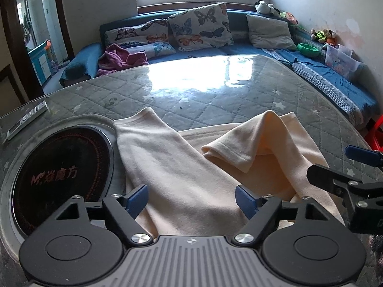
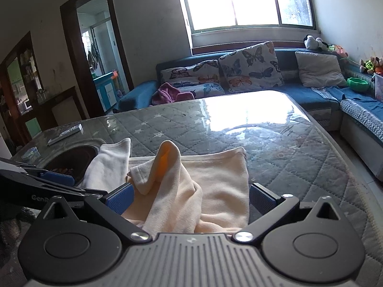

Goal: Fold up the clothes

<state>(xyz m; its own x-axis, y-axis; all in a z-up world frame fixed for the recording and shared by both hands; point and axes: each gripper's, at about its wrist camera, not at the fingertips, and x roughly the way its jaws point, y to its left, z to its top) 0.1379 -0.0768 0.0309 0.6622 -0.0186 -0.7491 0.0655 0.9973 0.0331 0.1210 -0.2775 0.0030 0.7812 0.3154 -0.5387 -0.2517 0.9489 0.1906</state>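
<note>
Garment: cream cotton shirt (image 1: 191,179) lies rumpled on the grey quilted counter (image 1: 215,100).
Left tool (image 1: 191,198): wide, straddling cloth.
Right tool (image 2: 191,198): wide, straddling cloth.

My grey quilted, glass-topped table (image 1: 215,100), cream garment (image 1: 186,172) lying rumpled on its near part, round black cooktop (image 1: 62,174) set in beside it, what I take for a remote (image 1: 27,119) beyond.

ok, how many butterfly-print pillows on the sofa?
3: one upright pillow mid-sofa, one long pillow to its left, one lying pillow below that. More may hide behind the purple garment.
</note>
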